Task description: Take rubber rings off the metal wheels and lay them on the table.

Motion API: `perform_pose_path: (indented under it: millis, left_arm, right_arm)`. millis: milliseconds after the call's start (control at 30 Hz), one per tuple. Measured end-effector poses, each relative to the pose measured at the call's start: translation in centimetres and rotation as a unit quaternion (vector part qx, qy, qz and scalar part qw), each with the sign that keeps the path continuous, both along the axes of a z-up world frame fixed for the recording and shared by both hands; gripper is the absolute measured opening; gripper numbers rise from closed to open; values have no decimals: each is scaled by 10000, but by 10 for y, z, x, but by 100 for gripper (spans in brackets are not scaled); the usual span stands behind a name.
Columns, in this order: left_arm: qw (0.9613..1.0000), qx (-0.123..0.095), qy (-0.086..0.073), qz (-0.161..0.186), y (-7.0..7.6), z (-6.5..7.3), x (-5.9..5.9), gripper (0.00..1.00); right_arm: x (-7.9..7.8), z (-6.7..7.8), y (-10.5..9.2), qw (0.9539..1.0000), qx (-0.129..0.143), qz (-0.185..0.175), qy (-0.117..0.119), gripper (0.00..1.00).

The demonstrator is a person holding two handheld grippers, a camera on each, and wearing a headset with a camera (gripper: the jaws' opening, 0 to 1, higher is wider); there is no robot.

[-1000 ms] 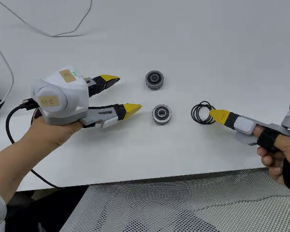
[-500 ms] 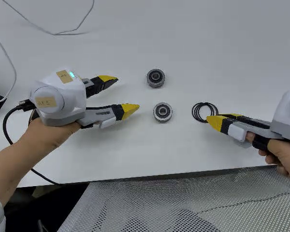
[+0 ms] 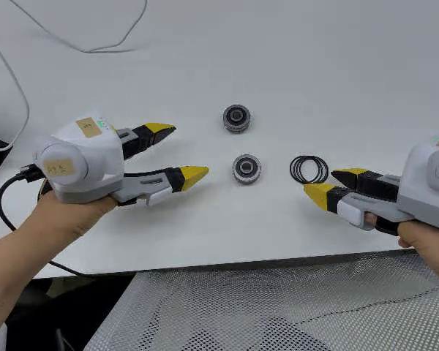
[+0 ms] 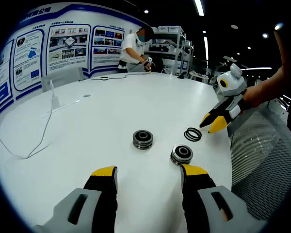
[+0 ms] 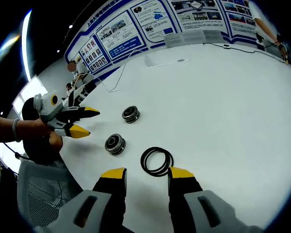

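Two metal wheels lie on the white table: the far wheel (image 3: 236,118) (image 4: 142,139) (image 5: 130,113) and the near wheel (image 3: 246,168) (image 4: 181,155) (image 5: 115,144). A small pile of black rubber rings (image 3: 309,169) (image 4: 192,134) (image 5: 157,160) lies flat to the right of the near wheel. My left gripper (image 3: 172,153) (image 4: 148,179) is open, its yellow tips a short way left of the wheels. My right gripper (image 3: 331,184) (image 5: 144,174) is open and empty, its tips just short of the rings.
A thin grey cable (image 3: 80,45) loops across the far left of the table (image 3: 336,80). A black cable (image 3: 11,212) trails off the left gripper. A perforated metal surface (image 3: 278,307) lies below the table's front edge. A person (image 4: 135,48) stands at the far end.
My right gripper has drawn back from the rings toward the front edge and its jaws have opened. The left gripper has slid slightly left and nearer. The rings lie where they were.
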State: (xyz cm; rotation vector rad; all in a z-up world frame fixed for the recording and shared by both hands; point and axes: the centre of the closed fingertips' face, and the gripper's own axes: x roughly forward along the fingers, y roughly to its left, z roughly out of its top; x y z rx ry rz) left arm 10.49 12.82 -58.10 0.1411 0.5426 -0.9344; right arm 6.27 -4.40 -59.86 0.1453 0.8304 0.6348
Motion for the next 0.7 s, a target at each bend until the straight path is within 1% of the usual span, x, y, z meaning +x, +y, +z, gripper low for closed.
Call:
perform_pose_path:
  millis: [67,200,333,400,467,700]
  left_arm:
    - [10000,-30,11,5,0,1,-2,54]
    - [9999,-106,-3,9,1,6,-6,55]
    - [9999,-125,-20,21,3,9,-9,56]
    - [9999,-143,-25,48,4,11,-10,56]
    - [9998,-170,-28,81,5,13,-11,57]
    - [9997,-219,-37,109,10,14,-18,58]
  right_arm:
    - [0,1,0,9999,-55,78,-78,37]
    - [-2,1,2,9993,-203,242,-205,43]
    - [-3,1,4,9986,-266,386,-246,47]
    - [-3,3,5,9978,-338,468,-332,47]
    - [-2,2,5,9975,-362,501,-338,49]
    - [-4,7,7,9956,-472,670,-464,54]
